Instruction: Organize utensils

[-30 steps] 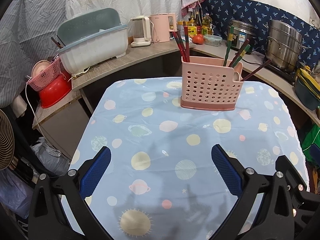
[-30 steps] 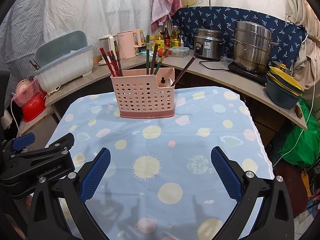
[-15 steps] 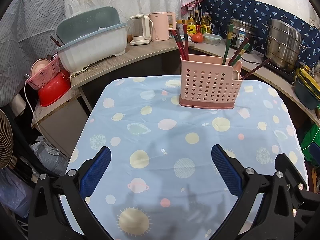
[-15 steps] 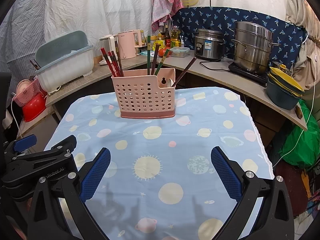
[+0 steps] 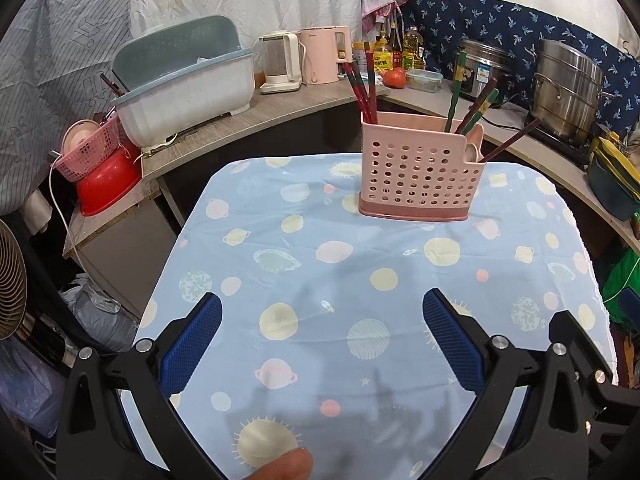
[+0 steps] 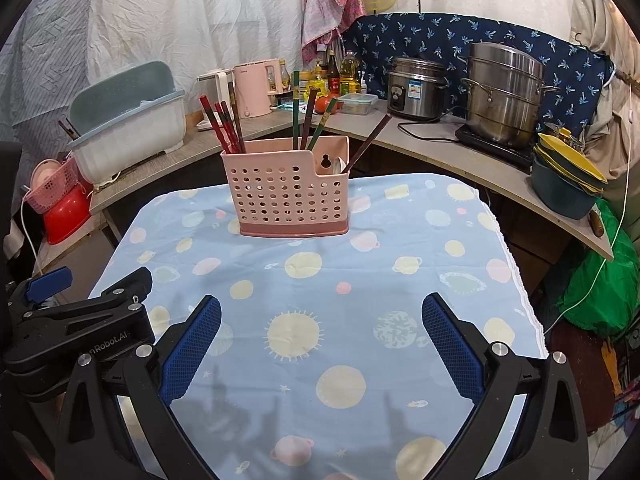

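Note:
A pink perforated utensil holder stands upright at the far side of the table. Red chopsticks lean out of its left section. Green and brown chopsticks stand in the middle, and one dark chopstick slants out on the right beside a spoon. My left gripper is open over the near part of the cloth, nothing between its fingers. My right gripper is open too, holding nothing. The left gripper's body shows at the right wrist view's lower left.
A light blue planet-print cloth covers the table. Behind it runs a curved counter with a dish rack, kettles, oil bottles, a rice cooker and a steel pot. A fingertip shows at the bottom edge.
Both grippers have drawn back slightly from the holder and stayed open. A fingertip has come into the bottom of the left wrist view.

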